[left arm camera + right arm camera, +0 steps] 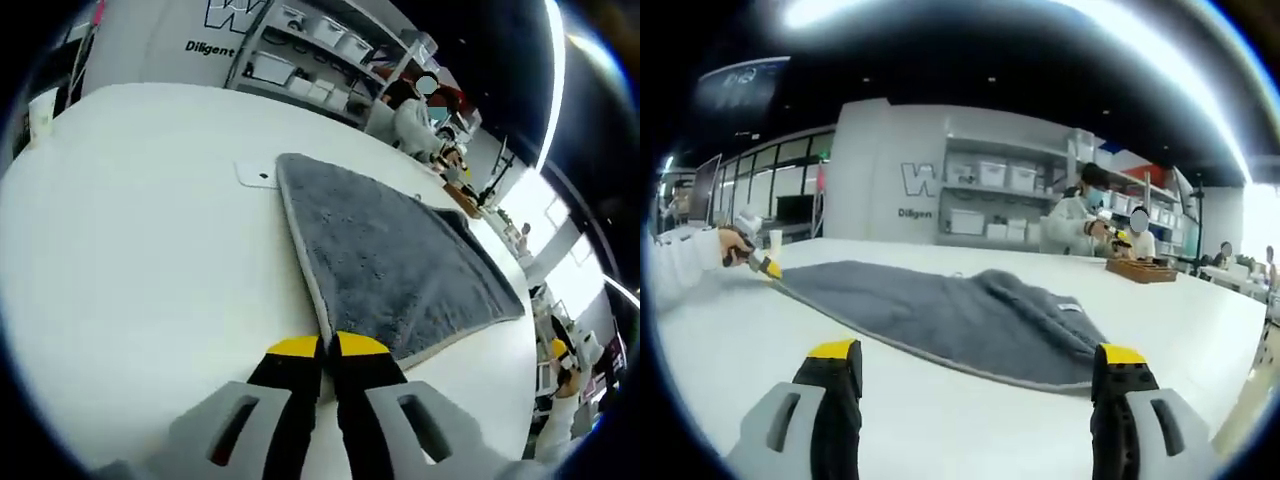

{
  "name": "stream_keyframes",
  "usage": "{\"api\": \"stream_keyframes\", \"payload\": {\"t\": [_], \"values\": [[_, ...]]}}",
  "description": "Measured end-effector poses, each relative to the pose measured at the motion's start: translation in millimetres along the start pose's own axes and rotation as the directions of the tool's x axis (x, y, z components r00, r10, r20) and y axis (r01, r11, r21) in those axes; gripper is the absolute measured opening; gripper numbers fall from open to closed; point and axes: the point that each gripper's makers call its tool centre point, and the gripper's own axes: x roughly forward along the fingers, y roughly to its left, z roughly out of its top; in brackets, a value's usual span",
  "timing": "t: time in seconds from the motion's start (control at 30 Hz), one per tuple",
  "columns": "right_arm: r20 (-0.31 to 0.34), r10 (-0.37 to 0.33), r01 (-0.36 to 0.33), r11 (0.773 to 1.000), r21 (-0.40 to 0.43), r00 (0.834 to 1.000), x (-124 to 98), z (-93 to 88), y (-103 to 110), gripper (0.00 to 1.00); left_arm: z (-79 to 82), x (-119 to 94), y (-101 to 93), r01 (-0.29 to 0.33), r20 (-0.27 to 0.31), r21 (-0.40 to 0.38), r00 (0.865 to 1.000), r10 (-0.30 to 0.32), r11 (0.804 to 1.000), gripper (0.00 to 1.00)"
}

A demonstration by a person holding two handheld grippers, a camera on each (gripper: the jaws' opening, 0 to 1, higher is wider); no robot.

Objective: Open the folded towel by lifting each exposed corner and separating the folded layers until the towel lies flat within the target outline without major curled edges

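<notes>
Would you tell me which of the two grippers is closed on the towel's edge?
The left gripper: its fingers are pinched together on the grey towel hem, while the right gripper is spread wide, holding nothing.

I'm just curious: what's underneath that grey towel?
The grey towel lies on a white table. A small white tag sticks out by its far corner. Anything beneath the cloth is hidden.

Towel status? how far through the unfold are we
Done: the grey towel is largely spread on the white table. In hand: the left gripper is shut on its near corner, while the right gripper hovers open. Left: a raised fold by the label in the right gripper view needs flattening. I can't make out a target outline.
</notes>
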Motion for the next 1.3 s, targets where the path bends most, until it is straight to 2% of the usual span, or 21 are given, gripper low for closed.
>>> {"api": "stream_keyframes", "payload": {"t": [0.07, 0.47, 0.77, 1.1, 1.3], "values": [[-0.002, 0.001, -0.001, 1.000, 0.001, 1.000, -1, 0.4, 1, 0.95, -7.6, -5, -4.4, -0.003, -0.002, 0.024, 1.000, 0.003, 1.000, 0.03], [0.001, -0.002, 0.002, 1.000, -0.025, 1.000, -7, 5.9, 7, 0.94, -18.1, -26, 2.5, -0.029, -0.001, 0.091, 1.000, 0.029, 0.995, 0.03], [0.000, 0.006, -0.006, 1.000, -0.024, 1.000, -10, 6.9, 13, 0.94, -30.9, -43, 12.4, -0.041, -0.002, 0.087, 0.999, 0.041, 0.995, 0.03], [-0.003, 0.010, -0.010, 1.000, -0.029, 1.000, -12, 8.4, 18, 0.94, -31.2, -50, 28.9, -0.044, -0.002, 0.092, 0.999, 0.044, 0.995, 0.03], [-0.003, 0.010, -0.010, 0.999, -0.034, 1.000, -12, 11.0, 20, 0.94, -40.8, -59, 36.0, -0.045, -0.011, 0.094, 0.999, 0.046, 0.995, 0.03]]}}
